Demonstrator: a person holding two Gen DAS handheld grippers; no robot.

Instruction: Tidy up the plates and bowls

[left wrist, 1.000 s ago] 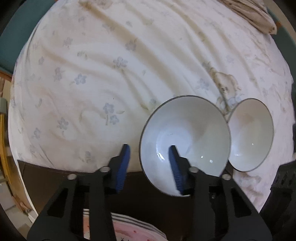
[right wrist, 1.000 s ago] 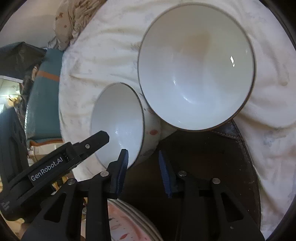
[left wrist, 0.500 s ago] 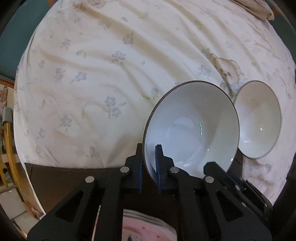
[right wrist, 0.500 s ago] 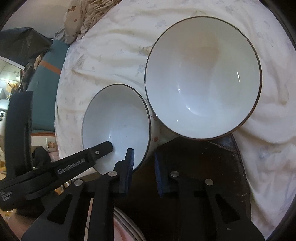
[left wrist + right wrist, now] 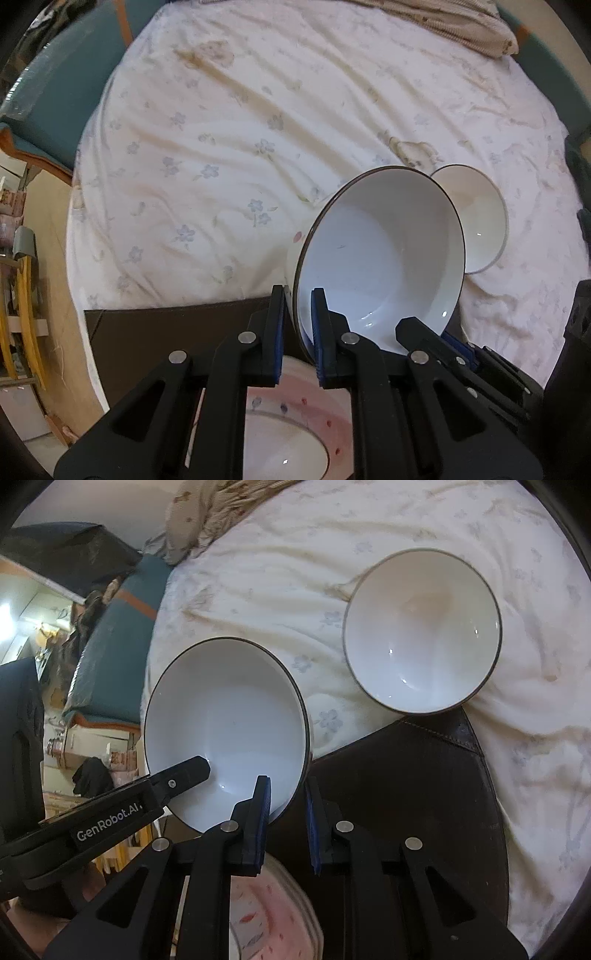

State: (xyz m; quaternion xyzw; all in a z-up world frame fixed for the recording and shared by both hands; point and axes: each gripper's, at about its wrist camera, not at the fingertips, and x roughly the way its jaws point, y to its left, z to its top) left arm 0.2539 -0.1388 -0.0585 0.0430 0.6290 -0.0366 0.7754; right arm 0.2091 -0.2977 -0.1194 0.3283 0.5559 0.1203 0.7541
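A white bowl (image 5: 380,251) with a dark rim hangs tilted above the bed, held from both sides. My left gripper (image 5: 298,293) is shut on its near rim, one pad inside and one outside. In the right wrist view the same bowl (image 5: 229,720) has its rim between the pads of my right gripper (image 5: 287,781), whose jaws are still closing and pressing on it. My left gripper's finger (image 5: 184,775) reaches into the bowl from the left. A second white bowl (image 5: 421,631) rests upright on the sheet, apart from the held one.
A stack of pink-patterned plates (image 5: 291,424) lies on a dark brown mat (image 5: 406,775) right under both grippers. The flowered white sheet (image 5: 229,147) covers the bed. A crumpled beige cloth (image 5: 461,22) lies at the far edge, and teal furniture (image 5: 110,657) stands beside the bed.
Both grippers closed on the bowl's rim from opposite sides. The bowl rose off the sheet, tilted, and moved away from the second bowl. More of the plate stack now shows below.
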